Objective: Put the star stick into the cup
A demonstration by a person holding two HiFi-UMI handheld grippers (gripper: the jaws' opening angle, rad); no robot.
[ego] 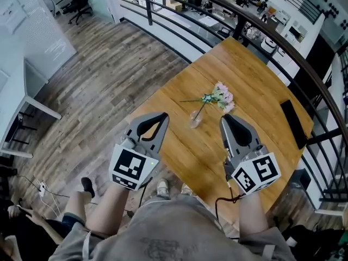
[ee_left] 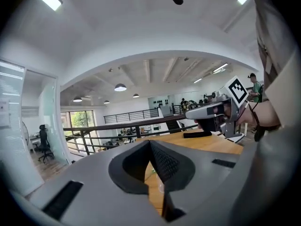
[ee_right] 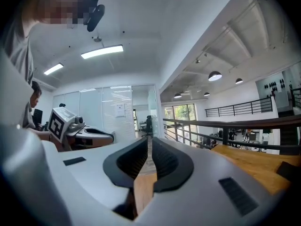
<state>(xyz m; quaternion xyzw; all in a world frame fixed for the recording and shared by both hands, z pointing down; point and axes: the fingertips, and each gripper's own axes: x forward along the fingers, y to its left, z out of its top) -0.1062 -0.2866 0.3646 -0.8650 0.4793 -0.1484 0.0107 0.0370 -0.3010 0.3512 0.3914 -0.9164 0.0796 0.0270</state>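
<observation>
On the light-brown wooden tabletop [ego: 255,86], head view, logged from left to right.

Left: the grey two-jaw left gripper [ego: 162,117] with its black-and-white marker cube hovers over the table's near-left edge. In the left gripper view [ee_left: 149,144] its black ribbed pads meet at the tips. Nothing is caught between them, and bare wood shows through the gap lower down.

Centre: a small clear glass cup [ego: 195,118] stands upright on the wood, between the two gripper tips and apart from both. The star stick [ego: 216,98], a thin green stem topped with a pale pink blossom cluster, leans up and to the right. Its lower end appears to run down into the cup, though the rim is too small to confirm.

Right: the grey right gripper [ego: 224,118] points at the table just right of the cup. In the right gripper view [ee_right: 149,140] its pads stand nearly together, leaving only a thin slit with nothing in it.

Far right: a flat black rectangular object [ego: 293,125] lies near the table edge, beside the dark metal railing [ego: 272,34].
</observation>
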